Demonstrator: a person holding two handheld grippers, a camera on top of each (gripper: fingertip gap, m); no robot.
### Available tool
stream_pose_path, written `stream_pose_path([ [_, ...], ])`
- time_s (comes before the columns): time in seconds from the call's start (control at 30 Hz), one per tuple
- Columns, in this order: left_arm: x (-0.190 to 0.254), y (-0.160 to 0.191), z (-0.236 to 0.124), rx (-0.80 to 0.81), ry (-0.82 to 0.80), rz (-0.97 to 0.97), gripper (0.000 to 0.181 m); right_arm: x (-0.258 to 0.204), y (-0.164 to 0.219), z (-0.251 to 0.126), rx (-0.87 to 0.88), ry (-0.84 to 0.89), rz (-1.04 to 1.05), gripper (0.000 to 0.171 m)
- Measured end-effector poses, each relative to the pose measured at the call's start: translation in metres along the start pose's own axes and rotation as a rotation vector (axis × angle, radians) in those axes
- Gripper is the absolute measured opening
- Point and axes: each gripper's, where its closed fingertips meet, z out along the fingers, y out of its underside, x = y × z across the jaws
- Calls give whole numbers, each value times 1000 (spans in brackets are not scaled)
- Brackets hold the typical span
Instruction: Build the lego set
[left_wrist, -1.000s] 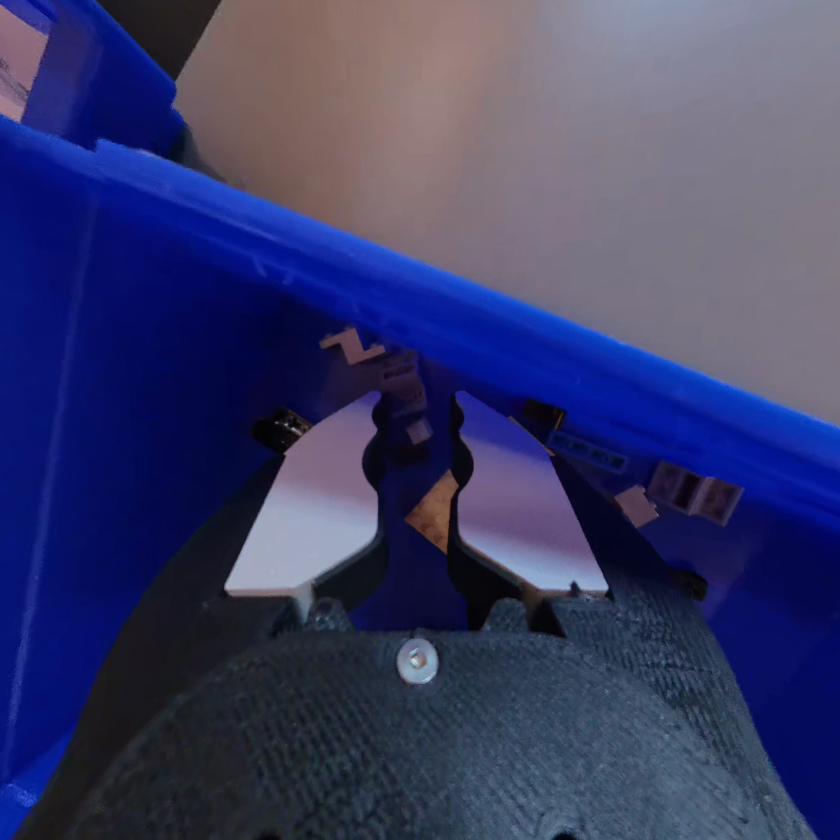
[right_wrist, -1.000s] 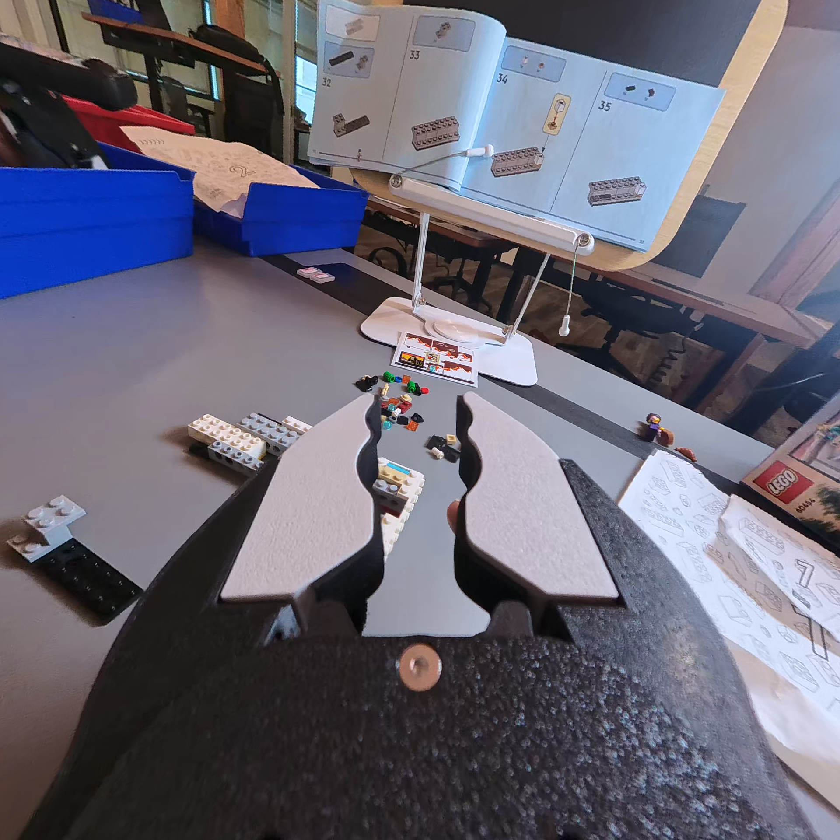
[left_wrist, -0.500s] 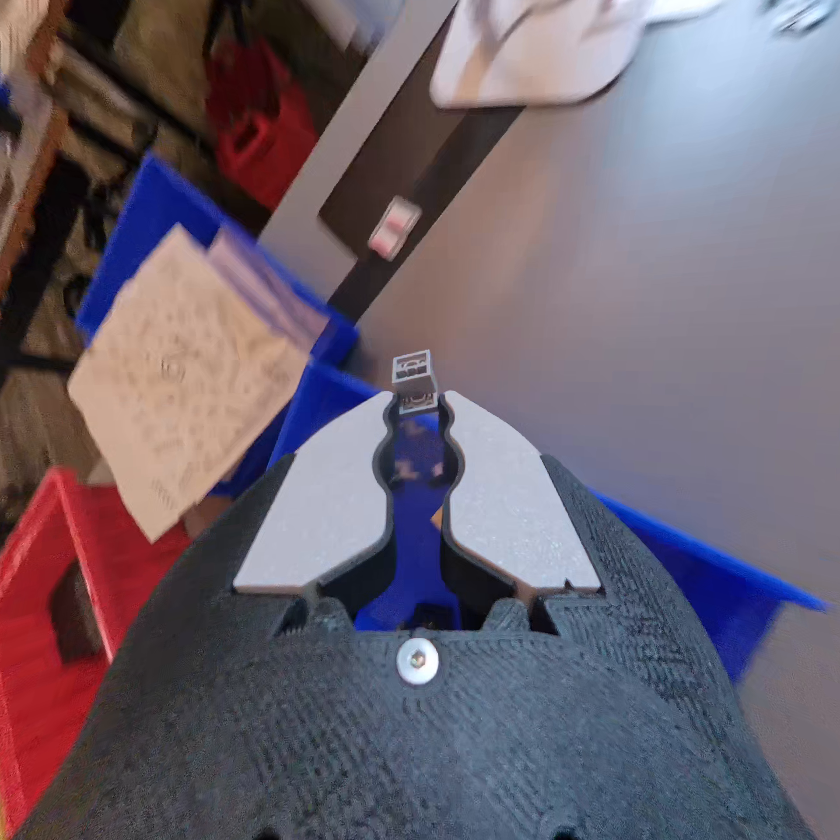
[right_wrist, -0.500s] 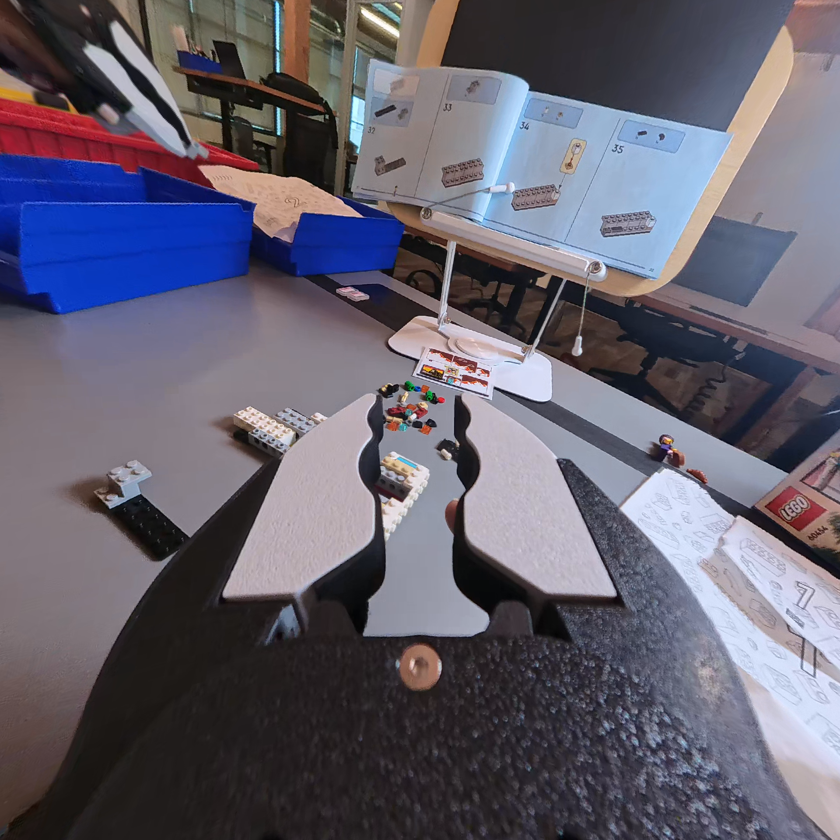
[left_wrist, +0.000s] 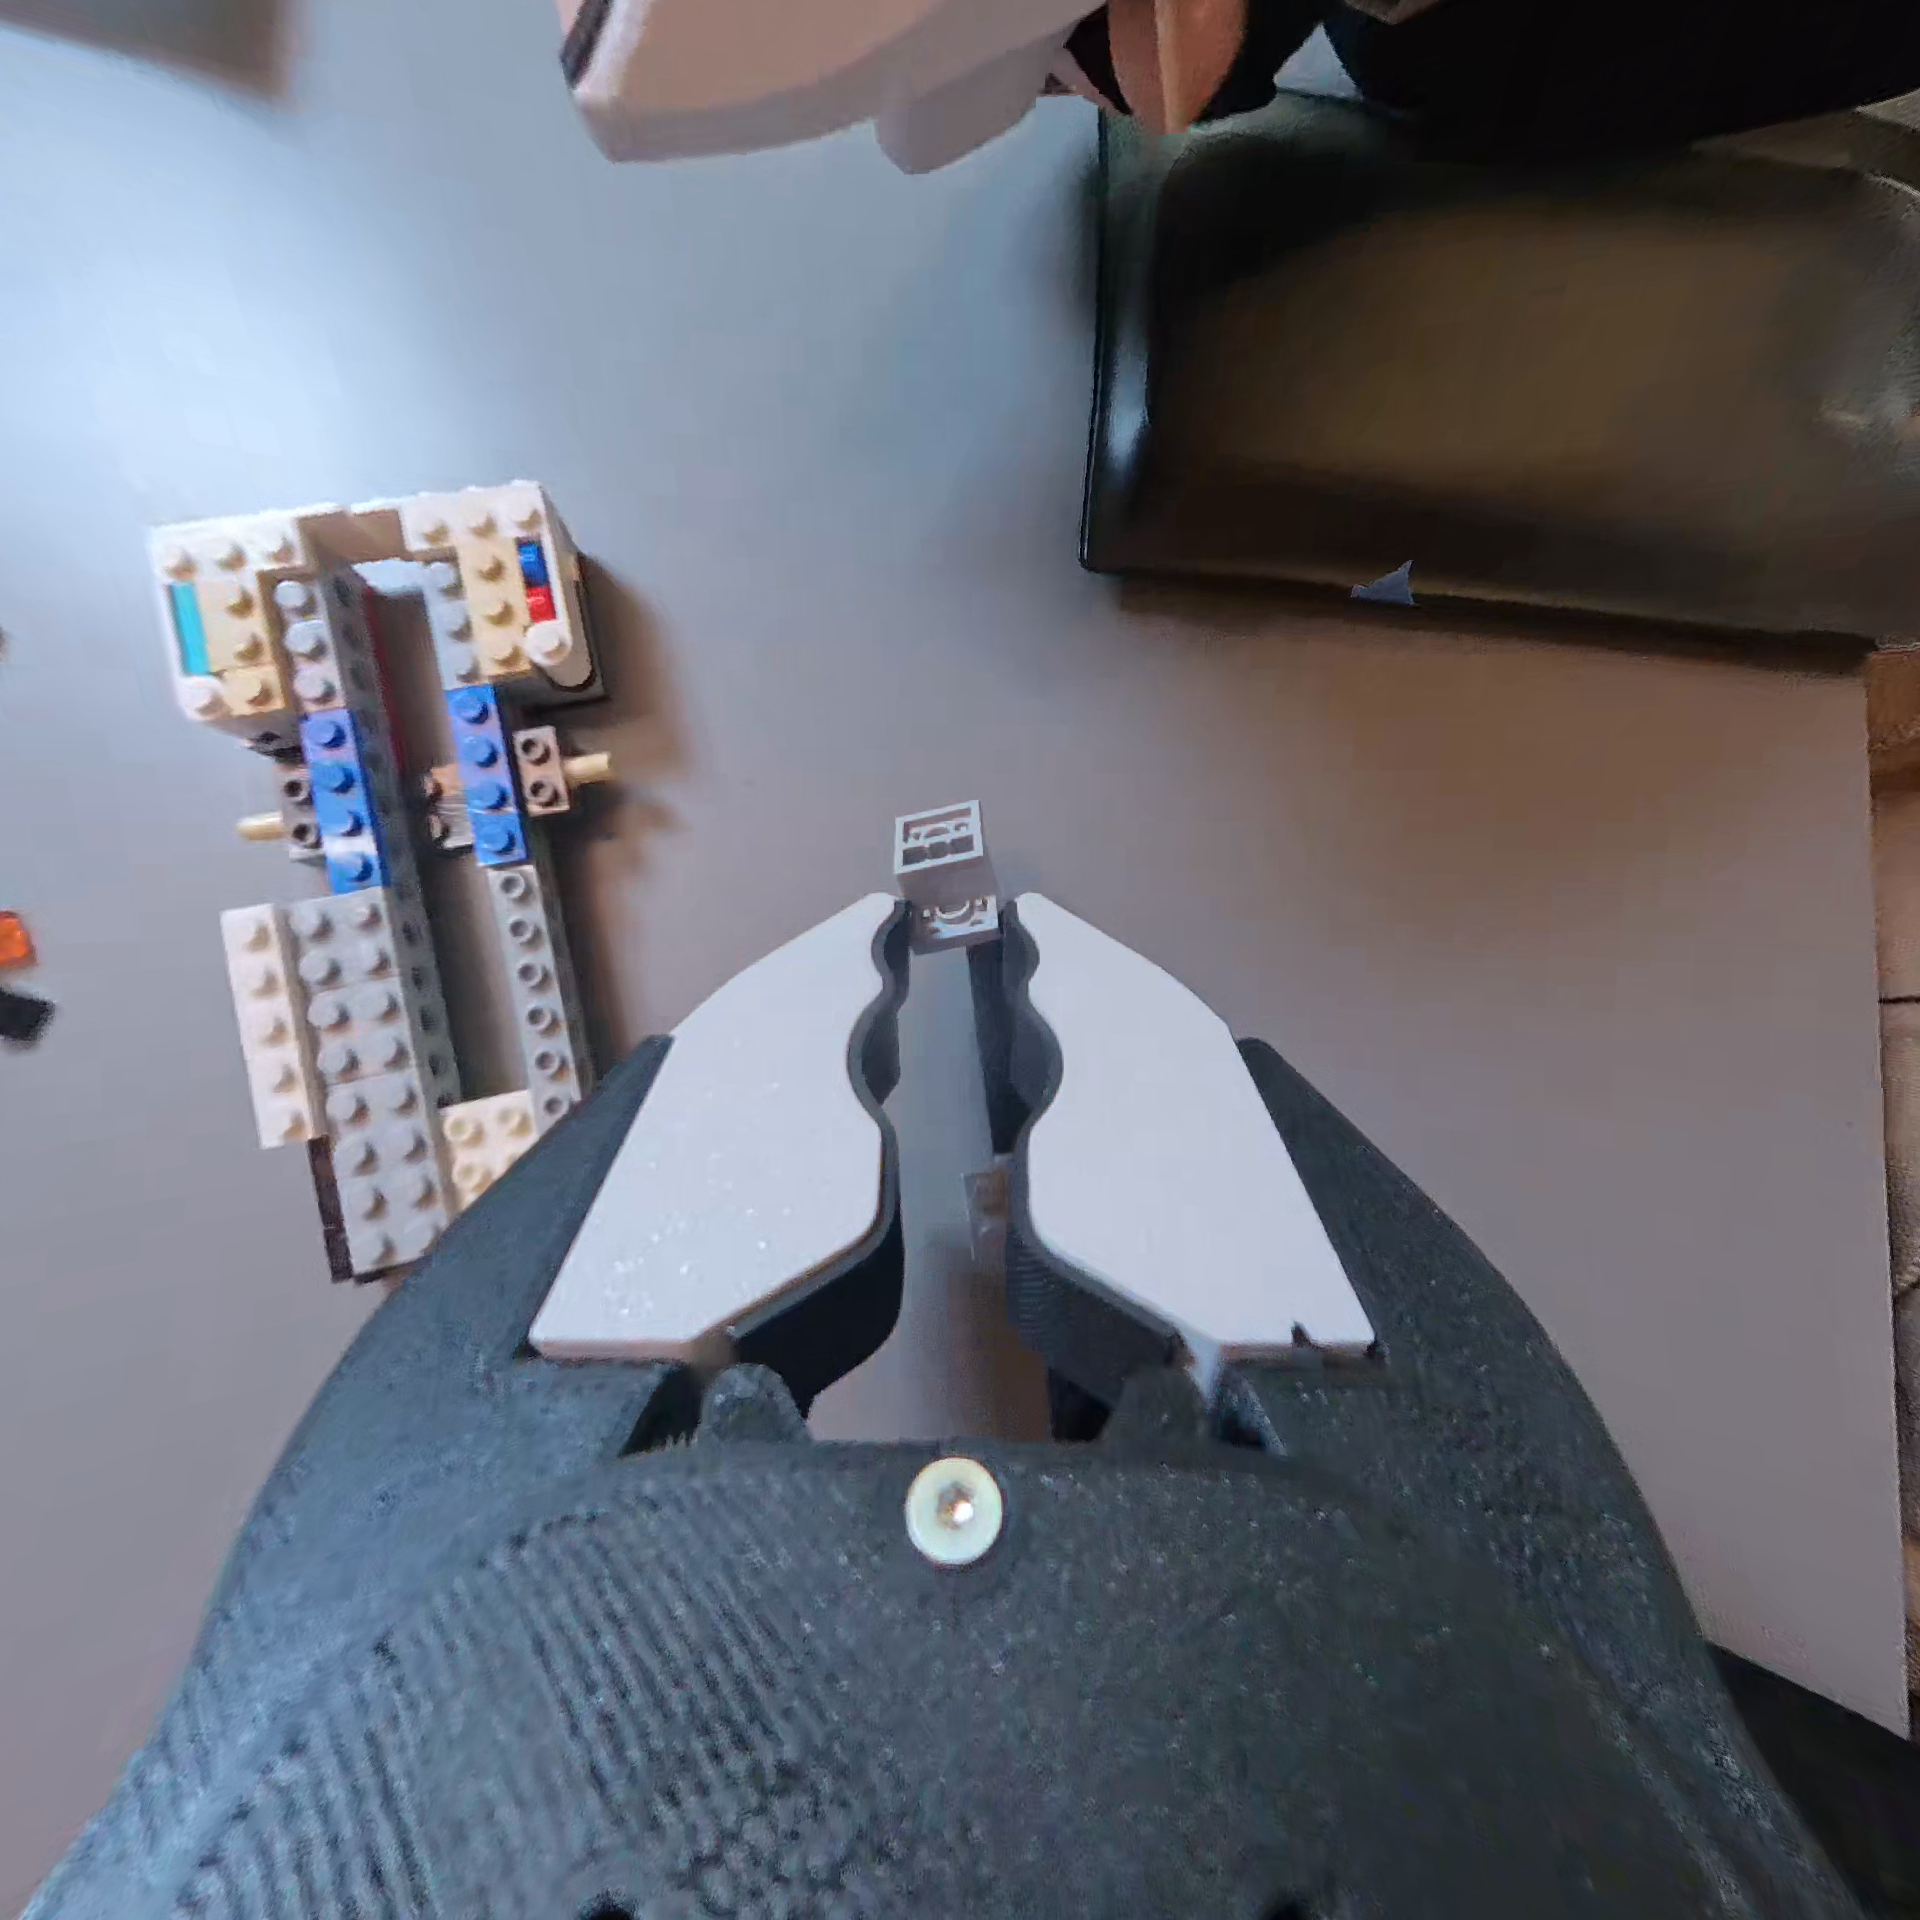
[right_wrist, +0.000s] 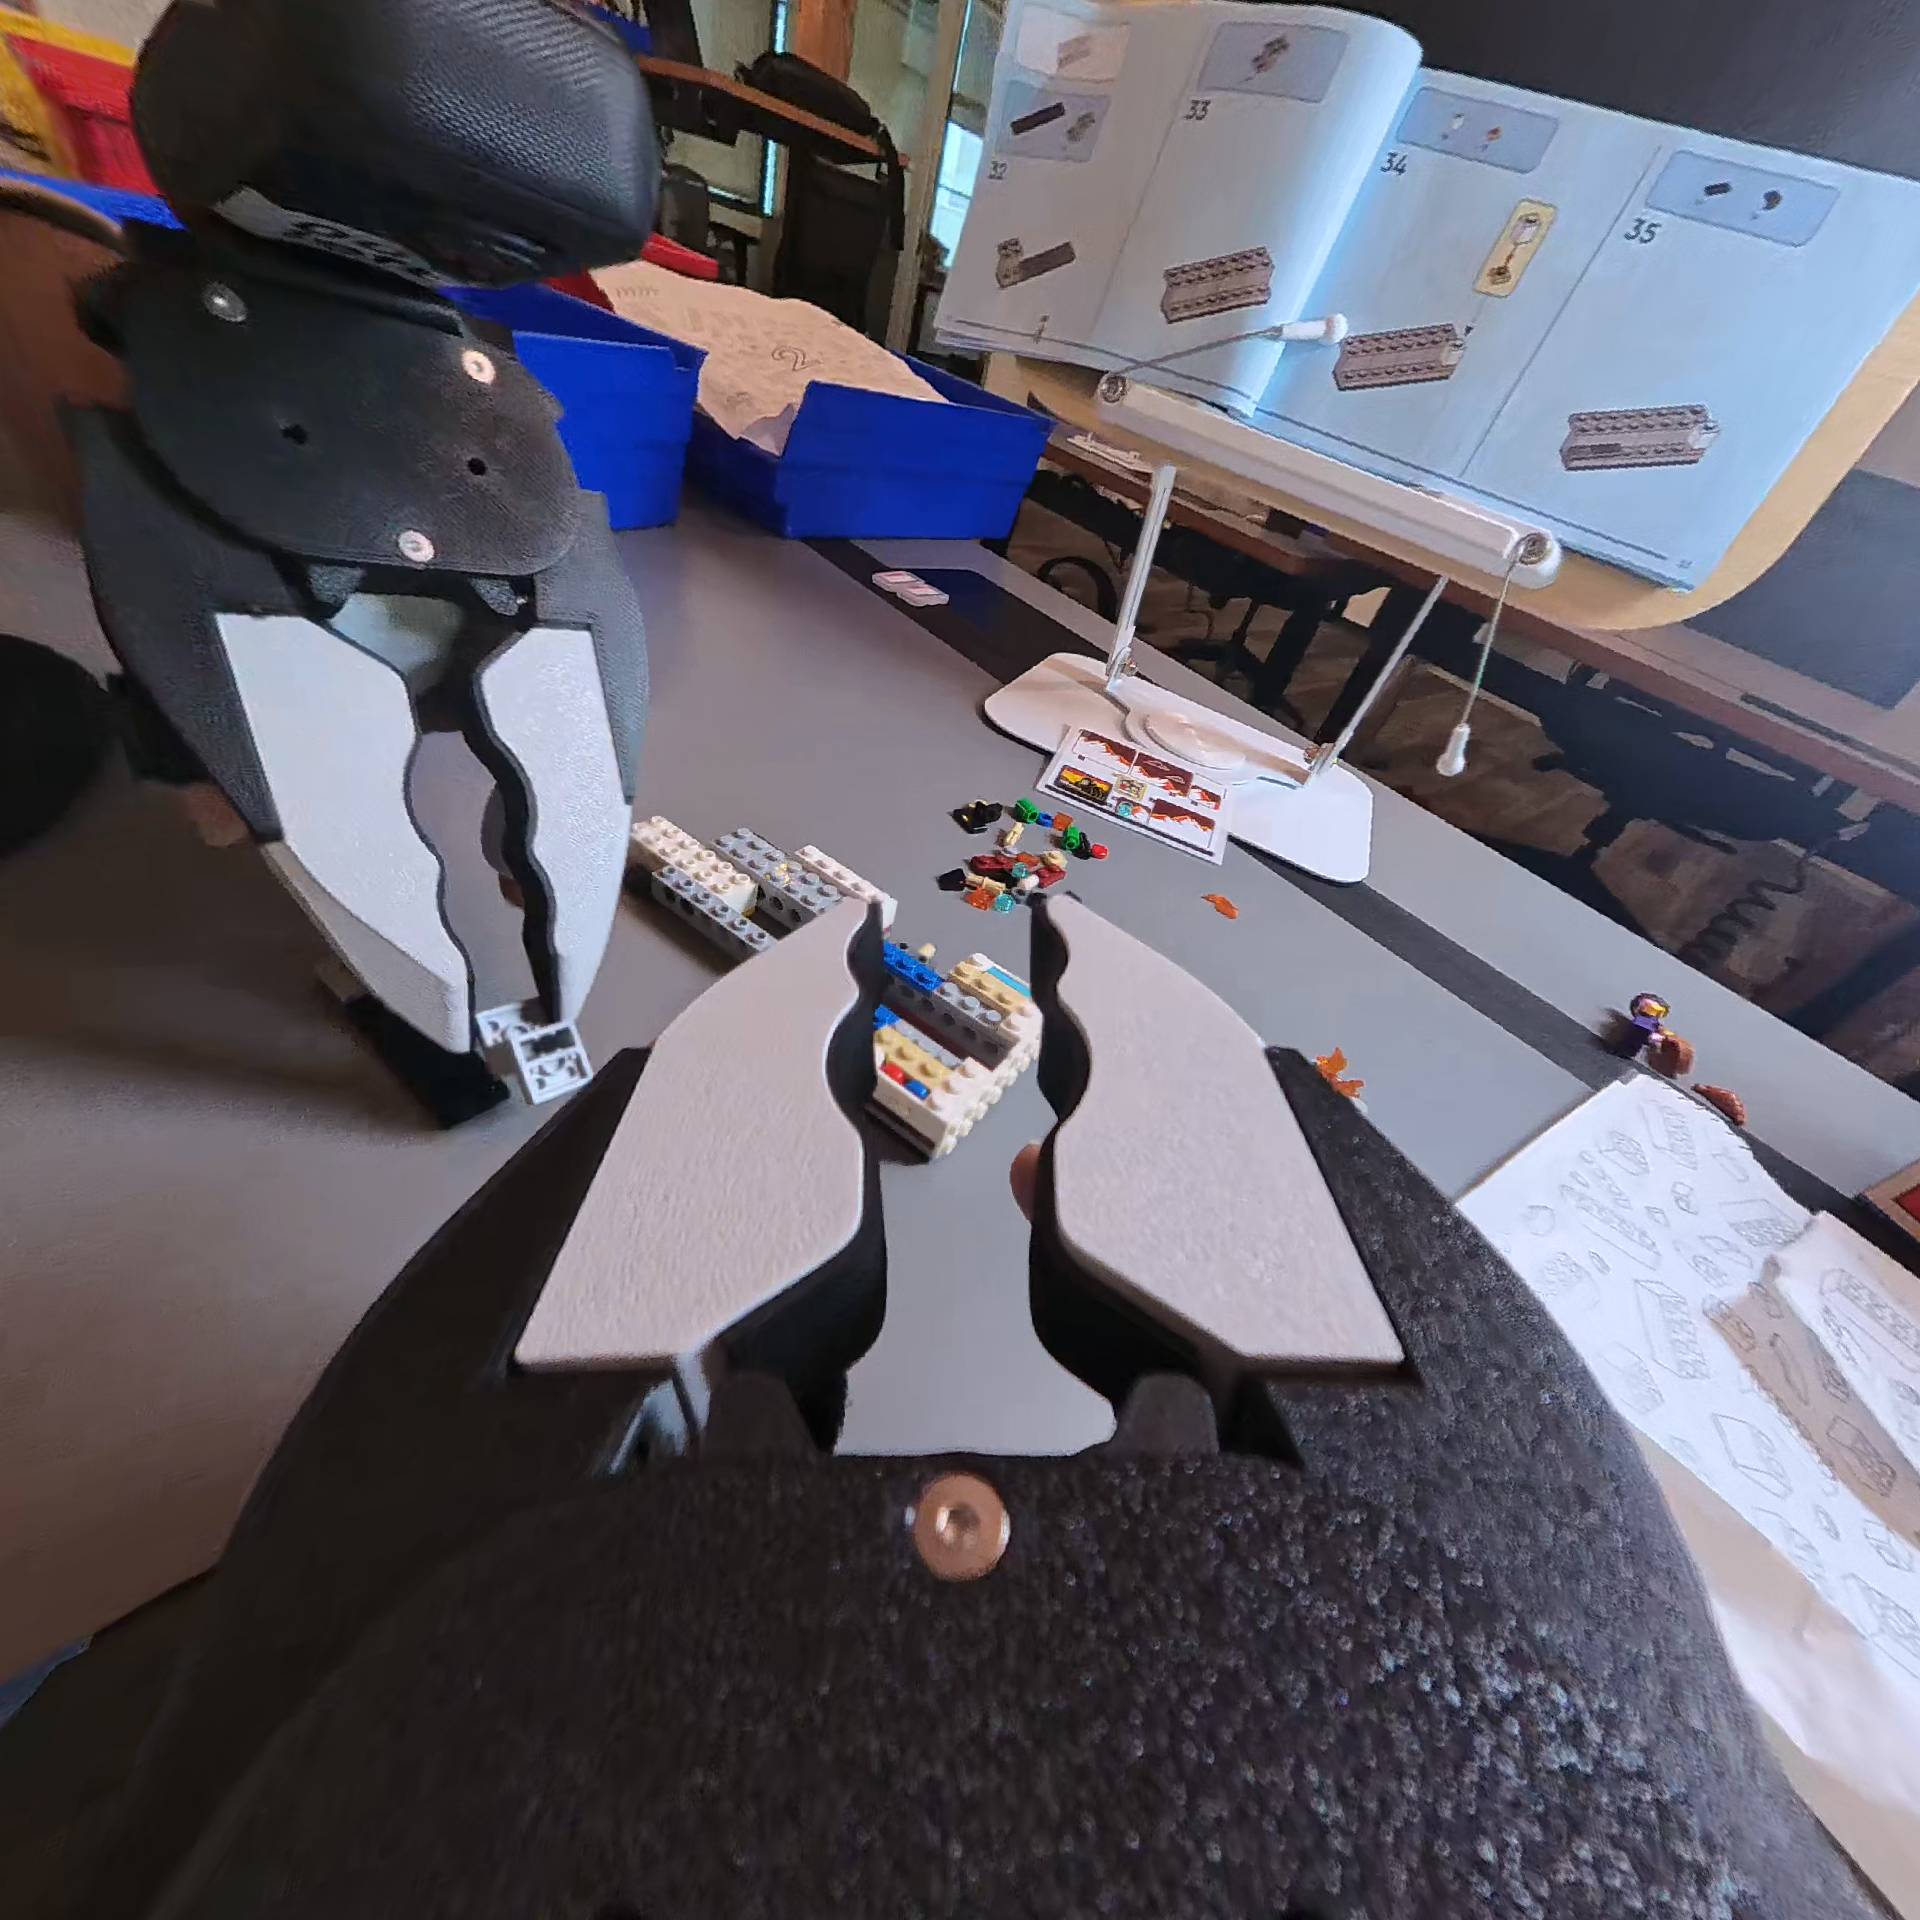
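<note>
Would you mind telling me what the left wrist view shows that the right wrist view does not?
Only the left wrist view shows the black chair seat beyond the table edge. Only the right wrist view shows the open instruction booklet on its white stand and the blue bins. Both show the small grey brick held in the left tongs, and the partly built model.
</note>
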Motion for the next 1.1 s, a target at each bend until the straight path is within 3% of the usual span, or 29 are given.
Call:
stream_pose_path([
  [0.23, -4, -14, -27, 98, -3, -33, 21, -18, 4, 1, -36, -80, -56, 25],
  [0.33, -21, -9, -65, 137, -140, -20, 21, -38, 16, 3, -101, -182, -102, 25],
  [0.43, -49, 7, -126, 181, -341, -61, 21, -51, 23, 5, -143, -220, -164, 25],
  [0.57, -109, 70, -245, 151, -743, -215, 20, -56, 19, 5, -141, -228, -172, 25],
  [0.63, -140, 125, -307, 67, -957, -325, 22, -51, 13, 5, -116, -208, -151, 24],
  [0.7, -163, 188, -349, -44, -1074, -457, 26, -43, 7, 4, -88, -175, -127, 25],
  [0.8, -180, 269, -341, -106, -942, -696, 34, -28, 3, 4, -54, -115, -73, 25],
  [0.9, -191, 325, -316, -157, -850, -826, 35, -14, 4, 4, -35, -72, 4, 25],
  [0.97, -189, 336, -291, -110, -709, -922, 35, -7, 4, 4, -27, -46, 46, 25],
  [1.1, -201, 340, -280, -16, -699, -987, 26, 2, 4, 4, -16, -22, 104, 24],
])
